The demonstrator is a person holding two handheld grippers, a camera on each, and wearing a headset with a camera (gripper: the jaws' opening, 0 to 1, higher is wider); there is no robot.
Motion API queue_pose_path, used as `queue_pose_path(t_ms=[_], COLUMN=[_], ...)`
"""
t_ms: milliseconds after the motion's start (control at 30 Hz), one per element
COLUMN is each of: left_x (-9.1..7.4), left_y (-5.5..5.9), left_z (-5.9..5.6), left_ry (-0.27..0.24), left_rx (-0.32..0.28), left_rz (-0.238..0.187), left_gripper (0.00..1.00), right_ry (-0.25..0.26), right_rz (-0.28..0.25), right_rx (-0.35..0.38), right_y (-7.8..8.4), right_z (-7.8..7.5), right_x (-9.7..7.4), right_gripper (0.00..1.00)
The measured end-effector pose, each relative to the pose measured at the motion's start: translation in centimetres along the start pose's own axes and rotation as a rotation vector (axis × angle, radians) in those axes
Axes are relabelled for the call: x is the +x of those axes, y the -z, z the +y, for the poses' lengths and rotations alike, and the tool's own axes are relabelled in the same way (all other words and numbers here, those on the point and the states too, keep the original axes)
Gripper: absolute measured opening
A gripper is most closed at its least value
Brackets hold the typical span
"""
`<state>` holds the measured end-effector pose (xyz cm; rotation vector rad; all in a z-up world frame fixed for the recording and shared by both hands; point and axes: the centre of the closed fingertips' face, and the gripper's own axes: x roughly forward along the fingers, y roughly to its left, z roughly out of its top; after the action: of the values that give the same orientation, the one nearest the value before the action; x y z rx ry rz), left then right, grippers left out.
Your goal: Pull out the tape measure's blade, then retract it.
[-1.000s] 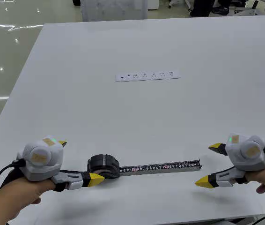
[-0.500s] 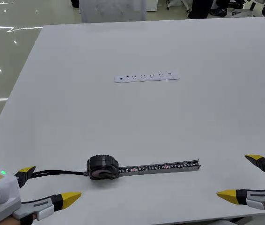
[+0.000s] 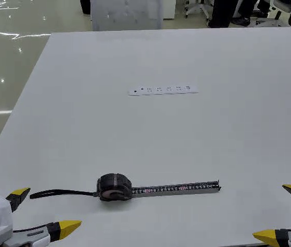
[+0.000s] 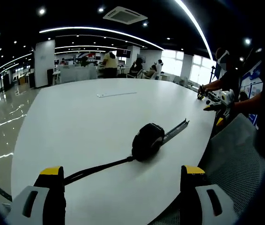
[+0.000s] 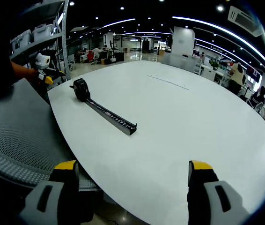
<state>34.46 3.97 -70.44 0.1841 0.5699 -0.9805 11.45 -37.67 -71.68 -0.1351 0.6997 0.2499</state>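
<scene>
1. The left hand-held gripper (image 3: 43,210) is hovering at the near left corner of the tabletop (image 3: 161,134). Its yellow-tipped jaws are standing spread wide and are holding nothing.
2. The right hand-held gripper (image 3: 278,212) is hovering at the near right edge. Its jaws are likewise spread apart and empty.
3. Between the two, the tape measure (image 3: 114,187) is lying on the tabletop near the front edge. Its round dark case is sitting apart from both grippers and closer to the left one.
4. A thin black strap (image 3: 60,194) is trailing from the case toward the left hand-held gripper. The strap's end is lying just short of the jaws.
5. The blade (image 3: 179,188) is lying flat on the tabletop, stretching out from the case toward the right. Its end hook is resting well apart from the right hand-held gripper.
6. Farther back, a white power strip (image 3: 163,90) is lying across the middle of the tabletop.
7. Judging from this layout, the pulling-out step is looking done, since the blade is showing a good length outside the case. The retracting step is waiting, with neither gripper touching the case or the blade.
</scene>
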Motion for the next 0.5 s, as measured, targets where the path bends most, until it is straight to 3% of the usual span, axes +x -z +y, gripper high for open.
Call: queue_pose_path(t_ms=[300,500], left_x=[0.18,0.52], left_y=[0.32,-0.4], left_z=[-0.27,-0.31], left_ry=[0.013,0.019], left_rx=[0.009,0.008], left_rz=[0.033,0.02], left_gripper=[1.0,1.0], right_ry=[0.0,0.0], right_rz=[-0.004,0.021], right_rx=[-0.015,-0.037], right_y=[-0.47,0.03], right_z=[-0.36,-0.38], right_x=[-0.09,-0.14], right_gripper=[0.98,0.96])
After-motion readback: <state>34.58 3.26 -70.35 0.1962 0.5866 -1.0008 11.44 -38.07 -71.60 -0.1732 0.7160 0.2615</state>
